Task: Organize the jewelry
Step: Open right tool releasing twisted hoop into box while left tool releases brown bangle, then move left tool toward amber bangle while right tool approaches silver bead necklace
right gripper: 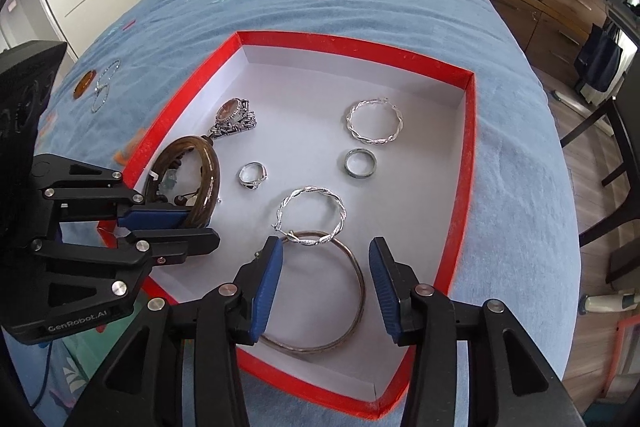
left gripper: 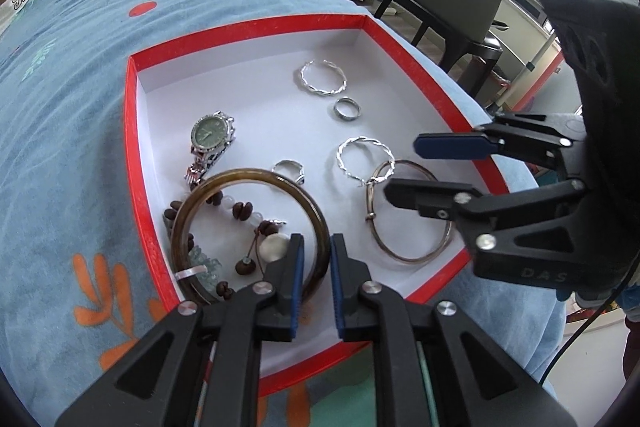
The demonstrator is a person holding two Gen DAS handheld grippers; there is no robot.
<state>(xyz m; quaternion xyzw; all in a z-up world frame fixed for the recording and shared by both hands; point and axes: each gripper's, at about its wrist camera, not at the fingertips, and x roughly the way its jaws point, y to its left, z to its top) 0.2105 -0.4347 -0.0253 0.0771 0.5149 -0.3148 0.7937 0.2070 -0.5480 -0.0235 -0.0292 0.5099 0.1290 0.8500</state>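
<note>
A red tray (right gripper: pixel 466 163) with a white floor is seen on a blue bedspread (right gripper: pixel 360 7). Inside it lie a watch (left gripper: pixel 210 139), two twisted hoops (left gripper: pixel 323 77) (left gripper: pixel 362 157), two rings (left gripper: pixel 347 108) (left gripper: pixel 289 170), a thin bangle (right gripper: pixel 320 291) at the near right and a brown bangle (left gripper: pixel 248 227) over beads (left gripper: pixel 244 209) at the near left. The brown bangle's rim passes between the slightly parted pads of the left gripper (left gripper: pixel 316 279); contact cannot be told. The right gripper (right gripper: pixel 326 283) is held spread above the thin bangle, nothing pinched.
</note>
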